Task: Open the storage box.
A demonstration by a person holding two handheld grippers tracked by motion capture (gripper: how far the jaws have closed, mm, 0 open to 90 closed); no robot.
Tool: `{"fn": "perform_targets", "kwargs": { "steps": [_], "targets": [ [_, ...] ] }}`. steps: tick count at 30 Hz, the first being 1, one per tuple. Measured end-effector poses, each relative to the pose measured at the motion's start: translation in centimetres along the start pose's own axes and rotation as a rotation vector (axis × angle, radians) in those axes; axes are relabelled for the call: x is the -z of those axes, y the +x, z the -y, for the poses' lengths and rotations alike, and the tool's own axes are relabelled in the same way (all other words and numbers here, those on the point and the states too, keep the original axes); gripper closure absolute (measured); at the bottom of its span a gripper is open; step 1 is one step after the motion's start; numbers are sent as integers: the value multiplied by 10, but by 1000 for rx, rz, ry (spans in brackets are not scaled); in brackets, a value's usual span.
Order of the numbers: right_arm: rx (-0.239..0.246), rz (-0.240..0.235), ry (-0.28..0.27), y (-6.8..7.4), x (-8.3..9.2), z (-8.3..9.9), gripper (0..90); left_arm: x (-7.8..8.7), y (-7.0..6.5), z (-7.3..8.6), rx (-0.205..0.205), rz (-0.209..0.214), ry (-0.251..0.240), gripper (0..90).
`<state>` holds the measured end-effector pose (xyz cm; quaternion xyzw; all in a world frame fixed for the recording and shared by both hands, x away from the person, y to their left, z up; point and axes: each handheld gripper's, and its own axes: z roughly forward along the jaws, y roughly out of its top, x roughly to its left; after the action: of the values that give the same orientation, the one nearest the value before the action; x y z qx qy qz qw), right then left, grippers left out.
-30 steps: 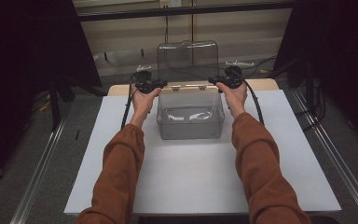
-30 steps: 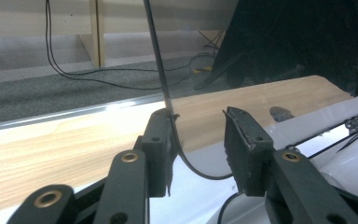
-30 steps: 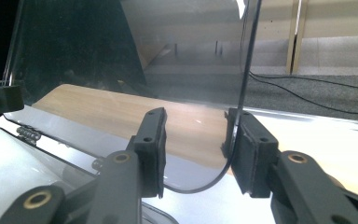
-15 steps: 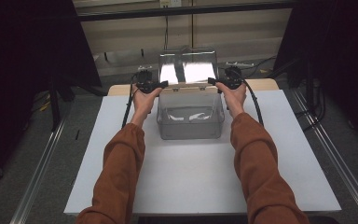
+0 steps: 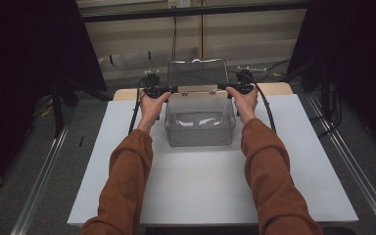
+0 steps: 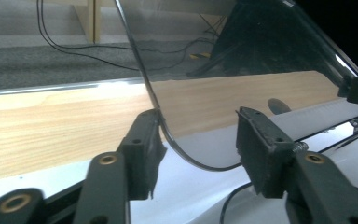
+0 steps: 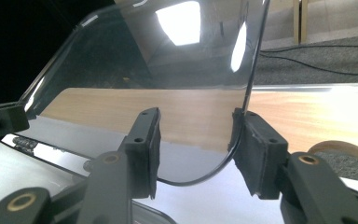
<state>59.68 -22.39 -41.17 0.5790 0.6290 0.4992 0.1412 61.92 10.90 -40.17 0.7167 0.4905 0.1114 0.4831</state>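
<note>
High view: white desk [image 5: 210, 191] standing on grey floor, dark curtains flanking; clear box [image 5: 200, 122] sitting at its far middle, lid [image 5: 197, 74] standing raised. Both sleeved arms are reaching forward.

Left gripper view: left claw [image 6: 200, 144] is spreading, lid corner between, touching one pad.

Right gripper view: right claw [image 7: 196, 140] likewise spreading, lid edge against one pad.

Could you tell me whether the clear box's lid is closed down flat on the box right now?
No, the lid stands raised behind the open clear box in the high view.
</note>
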Motion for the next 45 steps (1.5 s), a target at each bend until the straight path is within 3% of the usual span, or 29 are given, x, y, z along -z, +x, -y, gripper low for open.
{"fn": "perform_targets", "kwargs": {
  "steps": [9,33,35,38,41,45],
  "targets": [
    [-4,-4,2,0,-2,1,484,-2,1,1,26,4,-5,482],
    [2,-7,1,4,-5,5,422,-2,4,2,36,18,-5,464],
    [-4,-11,0,4,-5,5,417,-3,4,3,37,8,-9,446],
    [-37,-12,10,1,-6,6,369,-2,3,2,7,-10,-1,433],
    [-115,-37,16,-4,-8,8,358,-3,5,3,24,0,-4,429],
    [-90,4,8,-2,-8,8,303,-4,4,4,17,-1,-14,424]
  ]
}}
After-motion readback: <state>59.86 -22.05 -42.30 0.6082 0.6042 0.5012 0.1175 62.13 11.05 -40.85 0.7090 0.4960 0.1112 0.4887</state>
